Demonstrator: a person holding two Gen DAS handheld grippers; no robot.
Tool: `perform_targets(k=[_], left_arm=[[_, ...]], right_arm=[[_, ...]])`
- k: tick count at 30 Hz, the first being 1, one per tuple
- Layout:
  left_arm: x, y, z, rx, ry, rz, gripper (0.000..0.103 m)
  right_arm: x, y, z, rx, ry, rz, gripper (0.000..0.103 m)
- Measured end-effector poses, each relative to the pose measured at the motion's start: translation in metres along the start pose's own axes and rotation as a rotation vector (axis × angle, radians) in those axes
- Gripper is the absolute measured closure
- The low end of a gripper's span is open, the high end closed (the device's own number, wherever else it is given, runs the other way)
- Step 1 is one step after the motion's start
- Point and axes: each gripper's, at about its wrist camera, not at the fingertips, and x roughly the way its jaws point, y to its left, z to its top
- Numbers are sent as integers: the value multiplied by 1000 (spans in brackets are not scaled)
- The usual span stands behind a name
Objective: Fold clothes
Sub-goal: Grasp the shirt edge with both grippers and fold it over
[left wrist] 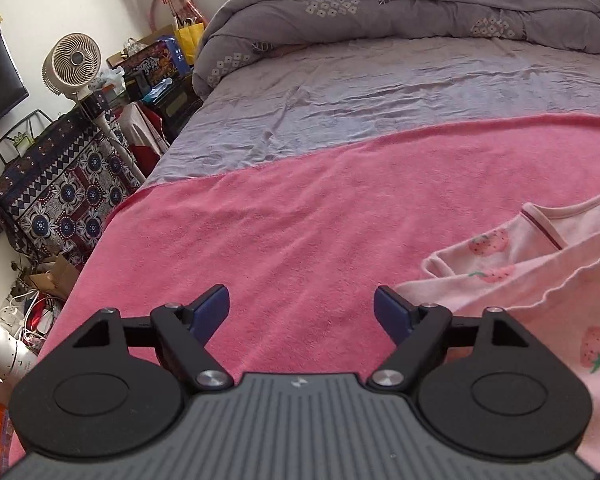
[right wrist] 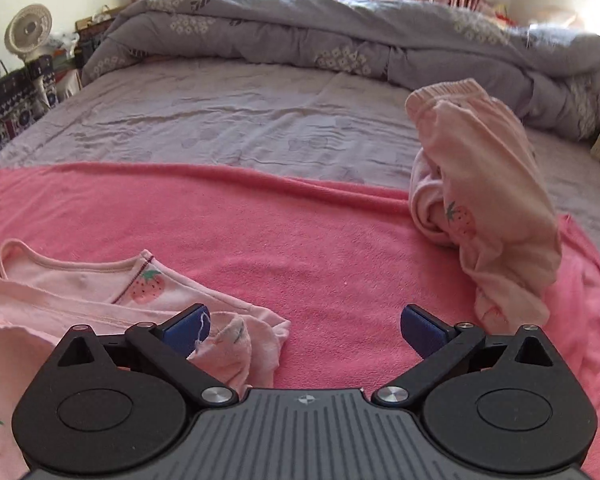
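Both claws spread, nothing pinched: left claw [left wrist: 302,314], right claw [right wrist: 304,330]. Strawberry top [right wrist: 72,292] lay flat on pink towel [right wrist: 300,248], near side of bed [right wrist: 220,120]. Crumpled pink garment [right wrist: 488,200] far right.

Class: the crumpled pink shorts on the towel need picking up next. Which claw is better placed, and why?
Probably the right claw: open, with the shorts just ahead. The left view shows only the shirt.

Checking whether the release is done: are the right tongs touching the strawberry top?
Cannot tell. In the right wrist view the right tongs stand open, but the strawberry top's bunched sleeve overlaps the blue left pad; no gap or contact shows plainly.
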Motion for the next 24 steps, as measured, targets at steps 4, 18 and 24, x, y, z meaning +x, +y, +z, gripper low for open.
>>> perform_targets(k=[4,18,24], left_arm=[[8,19,10,-132,25,-21,21],[-165,-65,-141,57,-461,-144,21],[-129,-101,-190,370,-423,205,19]], right_arm=[[-2,-26,12,236,9,132,0],[-114,109,-138,-289,-317,78,17],[-95,104,-186,-498,-306,-378,15]])
